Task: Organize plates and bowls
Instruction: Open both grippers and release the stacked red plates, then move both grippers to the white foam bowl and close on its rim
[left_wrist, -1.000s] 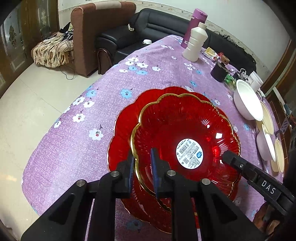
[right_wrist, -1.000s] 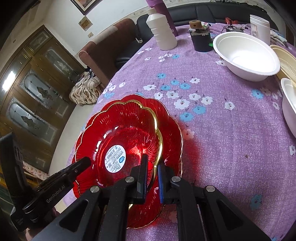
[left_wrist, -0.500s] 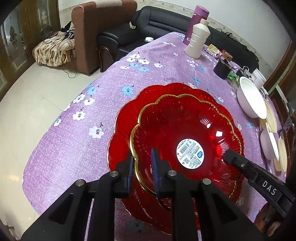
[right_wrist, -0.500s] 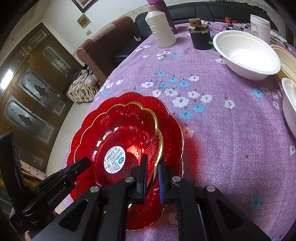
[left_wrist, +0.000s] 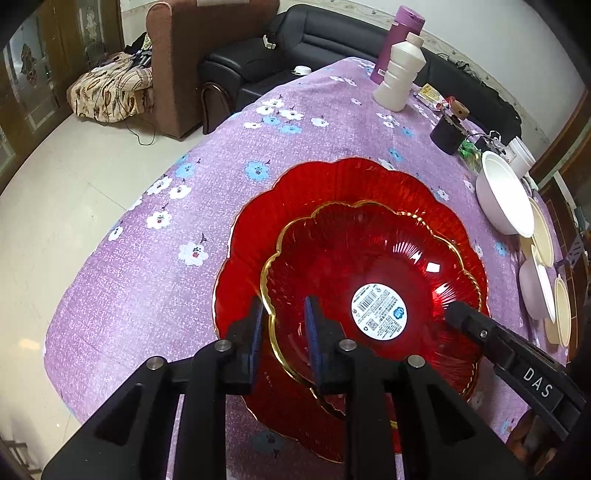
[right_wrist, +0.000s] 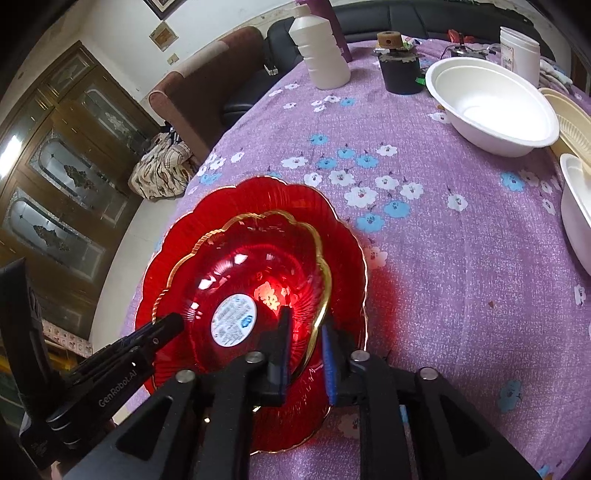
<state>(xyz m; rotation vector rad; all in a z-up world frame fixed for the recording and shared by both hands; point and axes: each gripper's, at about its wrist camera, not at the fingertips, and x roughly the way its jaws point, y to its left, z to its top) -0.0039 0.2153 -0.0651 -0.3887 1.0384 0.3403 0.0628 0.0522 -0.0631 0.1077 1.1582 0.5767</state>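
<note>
A smaller red glass plate (left_wrist: 369, 266) with a scalloped gold rim and a round white barcode sticker (left_wrist: 378, 311) at its centre sits inside a larger red scalloped plate (left_wrist: 332, 184), which lies on the purple flowered tablecloth (left_wrist: 221, 147) near the table's edge. The left gripper (left_wrist: 283, 325) straddles the near-left rim of the smaller plate, one finger outside and one inside; a gap shows on both sides of the gold edge, so the fingers stand apart around the rim, not pressed on it. The right gripper (right_wrist: 304, 345) does the same at the opposite side of that plate, its blue-padded fingers spread with the rim between them and not visibly clamped.

Farther along the table stands a white bowl (right_wrist: 491, 107), with cream-coloured dishes (right_wrist: 569, 122) just beside it at the right edge of the right wrist view and another white bowl (right_wrist: 576, 206) nearer. Toward the far end are a white plastic bottle (right_wrist: 323, 51), a purple flask (left_wrist: 395, 48) behind it, a small black pot (right_wrist: 400, 72) and a white tub (right_wrist: 519, 50). Beyond the table are a brown armchair (left_wrist: 192, 48) and a black sofa (left_wrist: 295, 40)
</note>
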